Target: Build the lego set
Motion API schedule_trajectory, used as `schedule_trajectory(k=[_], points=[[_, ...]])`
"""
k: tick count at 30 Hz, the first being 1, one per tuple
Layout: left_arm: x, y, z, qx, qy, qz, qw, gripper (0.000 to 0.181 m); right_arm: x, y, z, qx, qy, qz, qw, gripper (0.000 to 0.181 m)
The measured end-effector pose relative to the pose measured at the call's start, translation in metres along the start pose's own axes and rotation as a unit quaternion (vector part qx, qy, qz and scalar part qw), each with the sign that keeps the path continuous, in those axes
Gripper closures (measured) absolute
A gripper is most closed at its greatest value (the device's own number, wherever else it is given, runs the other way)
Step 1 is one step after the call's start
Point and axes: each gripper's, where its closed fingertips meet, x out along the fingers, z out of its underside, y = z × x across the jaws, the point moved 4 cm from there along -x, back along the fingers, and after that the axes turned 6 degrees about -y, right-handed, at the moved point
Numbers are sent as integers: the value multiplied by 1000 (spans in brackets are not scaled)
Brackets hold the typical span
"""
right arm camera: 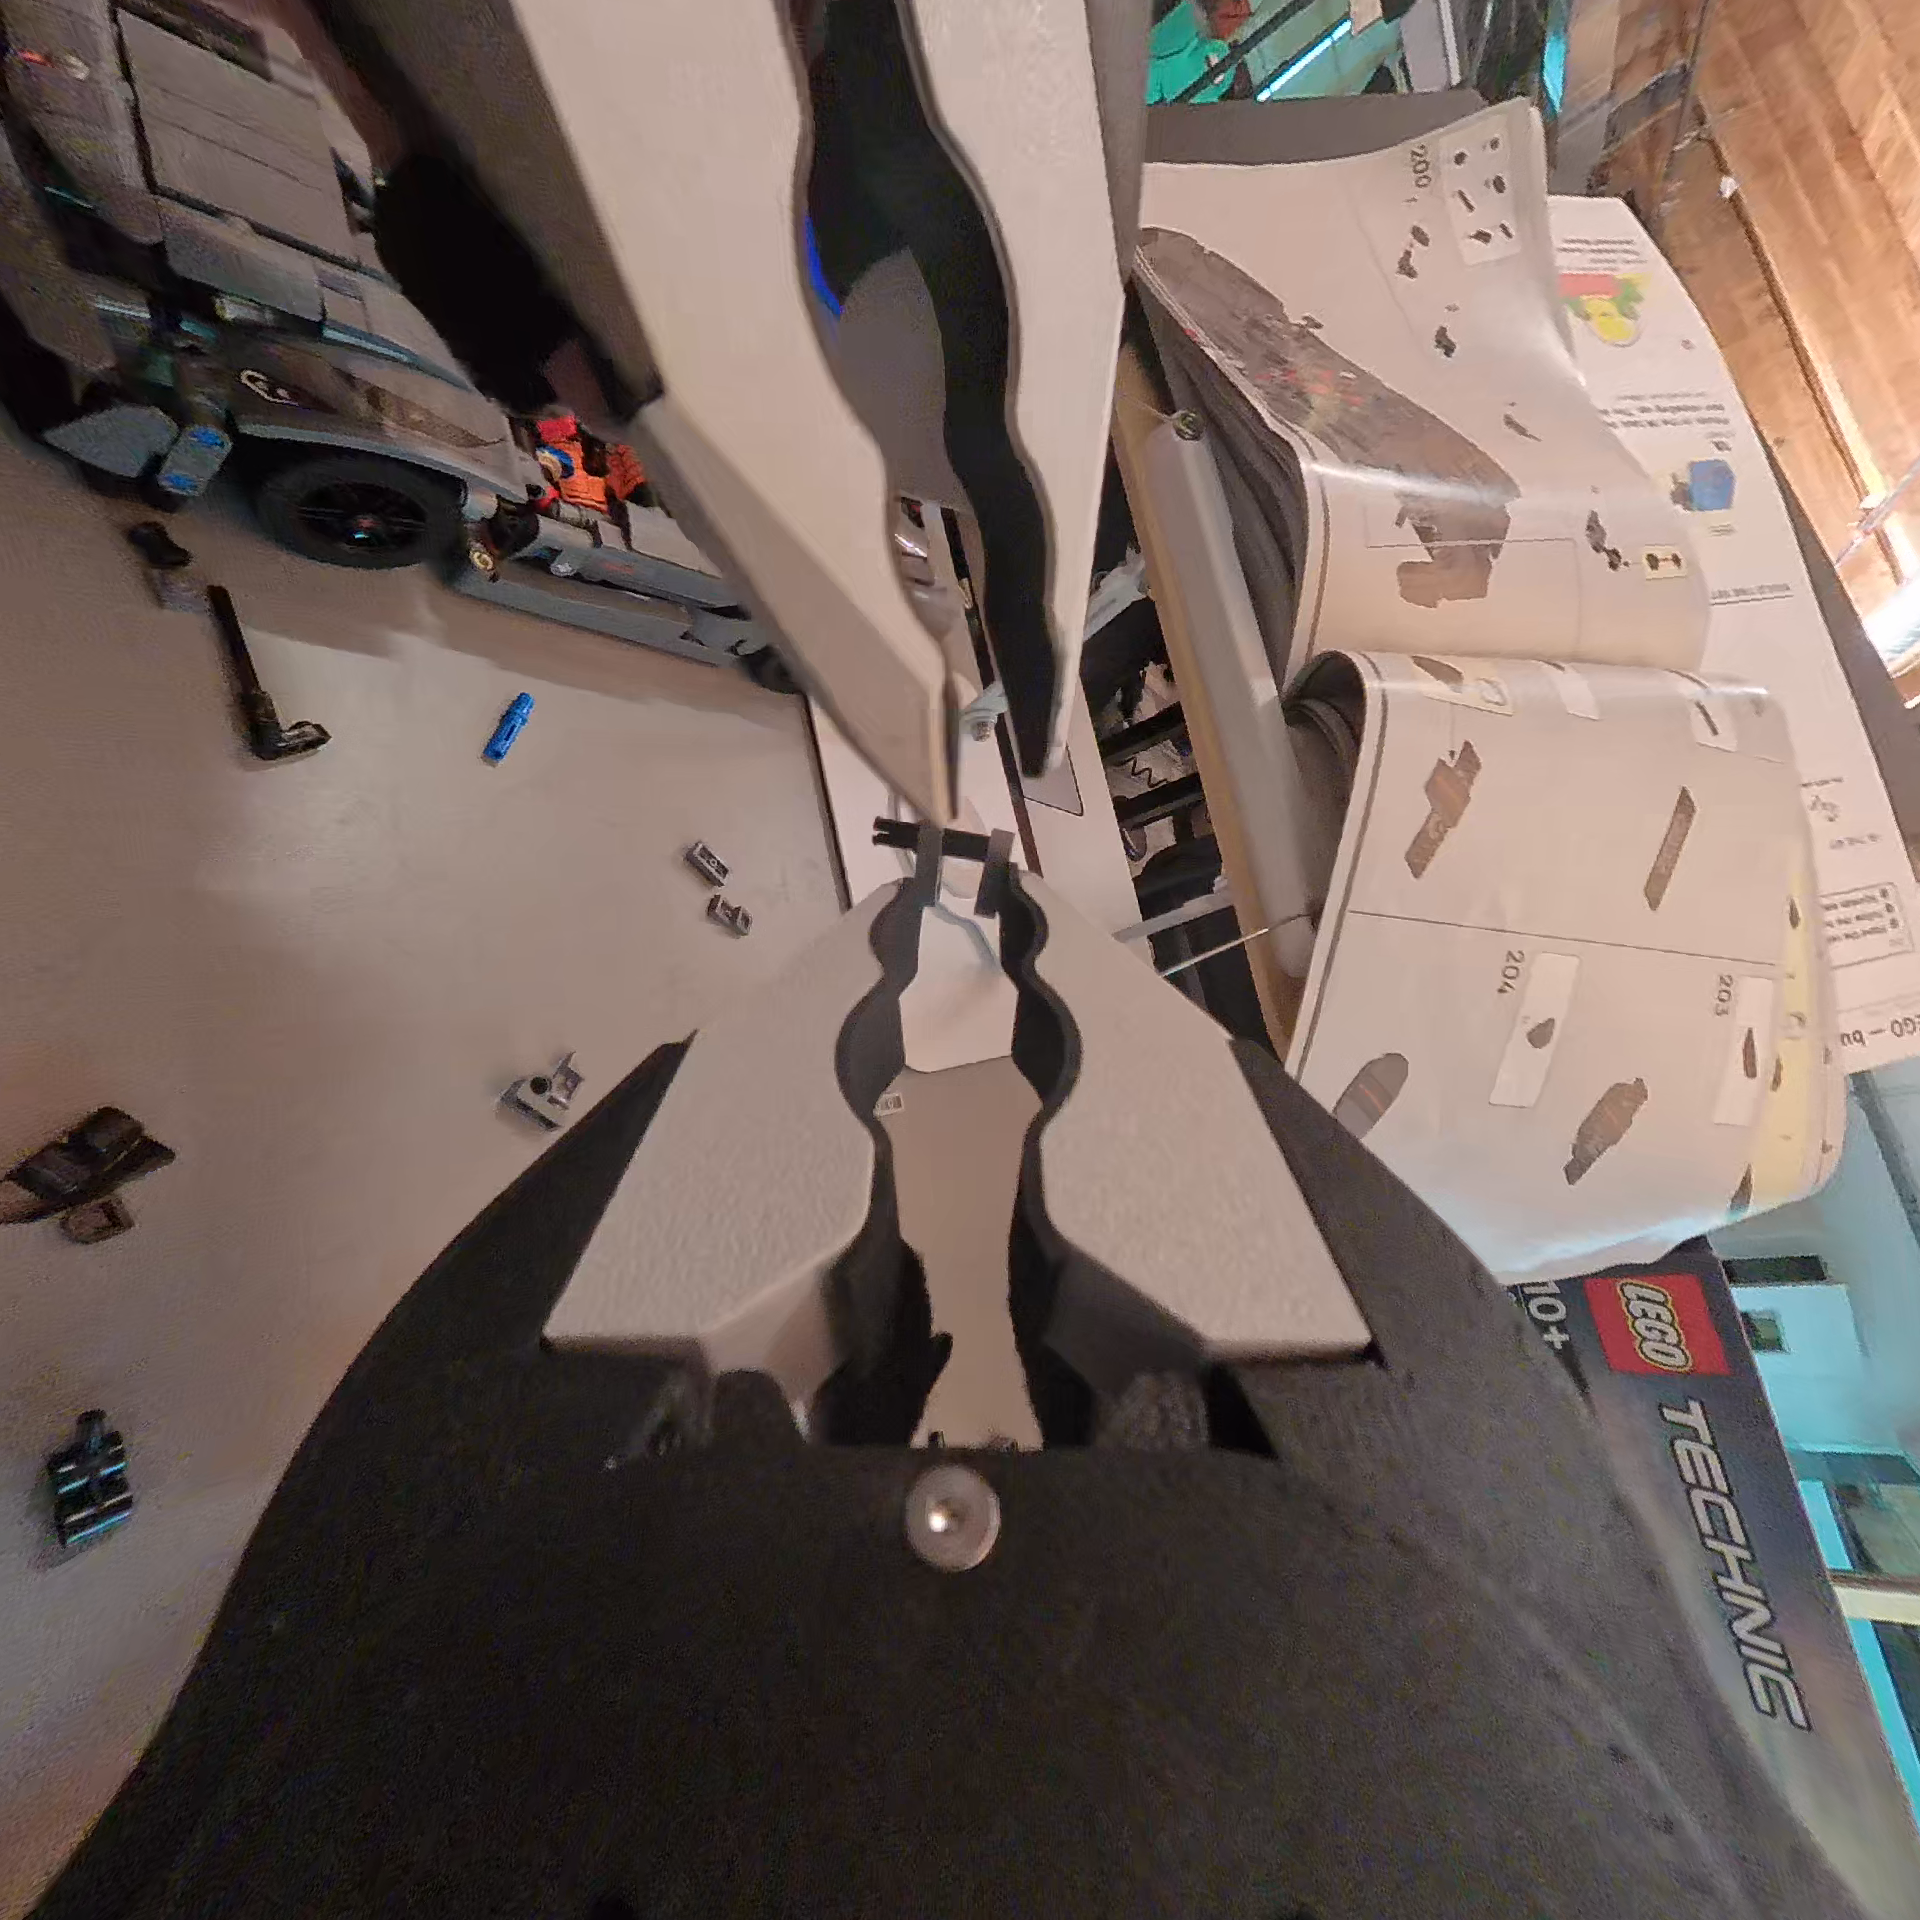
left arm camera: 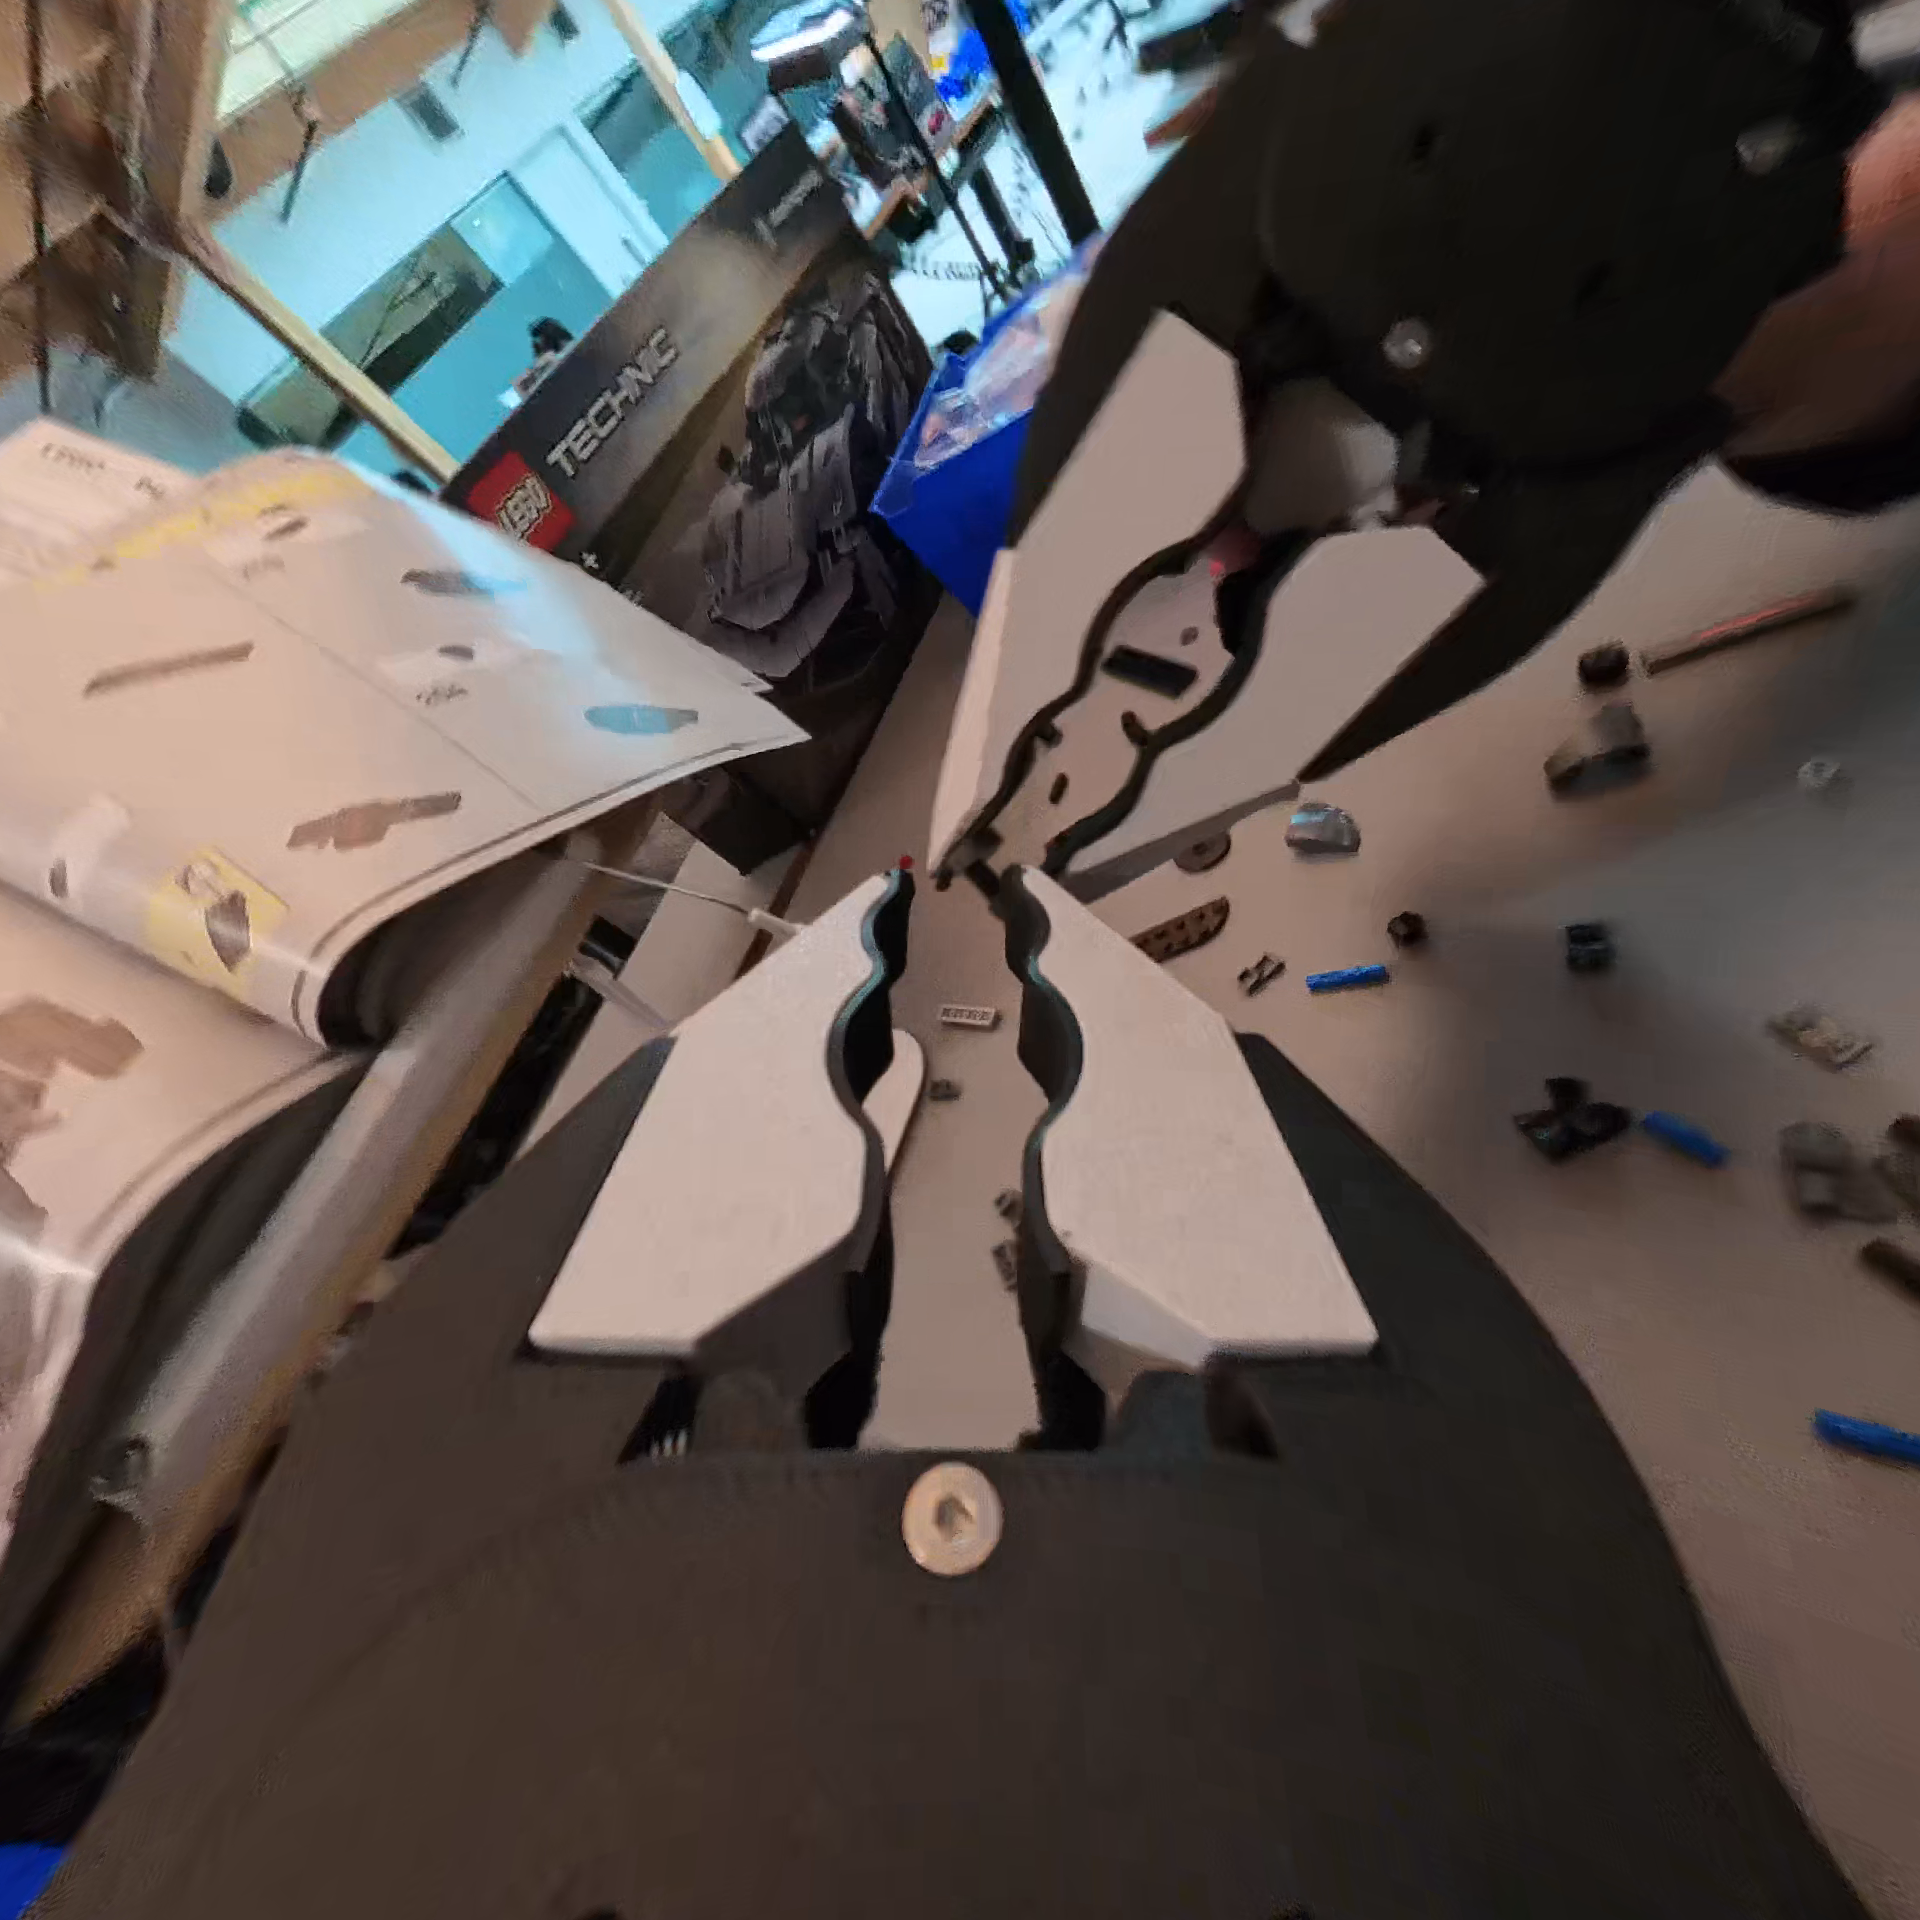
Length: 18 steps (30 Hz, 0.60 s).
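Observation:
My right gripper (right arm camera: 961,878) is shut on a small grey piece with a black pin (right arm camera: 896,829) through it, held above the table edge. My left gripper (left arm camera: 958,883) meets it tip to tip. Its jaws stand a narrow gap apart, either side of the small black pin (left arm camera: 979,879), with a little space showing. In the left wrist view the right gripper (left arm camera: 997,868) comes down from the upper right. In the right wrist view the left gripper (right arm camera: 992,788) comes down from the top. A partly built grey car model (right arm camera: 312,416) stands at the far left.
The open instruction booklet (left arm camera: 312,675) (right arm camera: 1507,935) and the set's dark box (left arm camera: 727,447) (right arm camera: 1683,1507) lie beside the grey table (left arm camera: 1455,1351). Loose parts are scattered on the table: blue pins (left arm camera: 1345,977) (right arm camera: 507,724), a long black axle (right arm camera: 244,665), small grey and black pieces. A blue bin (left arm camera: 966,488) stands behind. Only a small space, under 4 cm, lies between the two pairs of fingers. The partly built grey car model (right arm camera: 312,416) is about 15 cm from both grippers' fingertips.

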Motion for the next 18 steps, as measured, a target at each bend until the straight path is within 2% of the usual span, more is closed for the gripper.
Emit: schedule_trajectory(k=[3,6,11,18], points=[[3,10,3,77,-28,-11,997,166,-1,-3,-1,-11,2,-5,1000,168],[3,10,4,84,-32,-12,996,164,-1,-5,-2,-24,5,-12,1000,168],[4,17,2,155,-45,-38,986,166,-3,-7,-2,-31,6,-24,999,169],[3,18,-1,170,-41,-51,983,167,-6,-6,-2,-17,11,-33,999,169]])
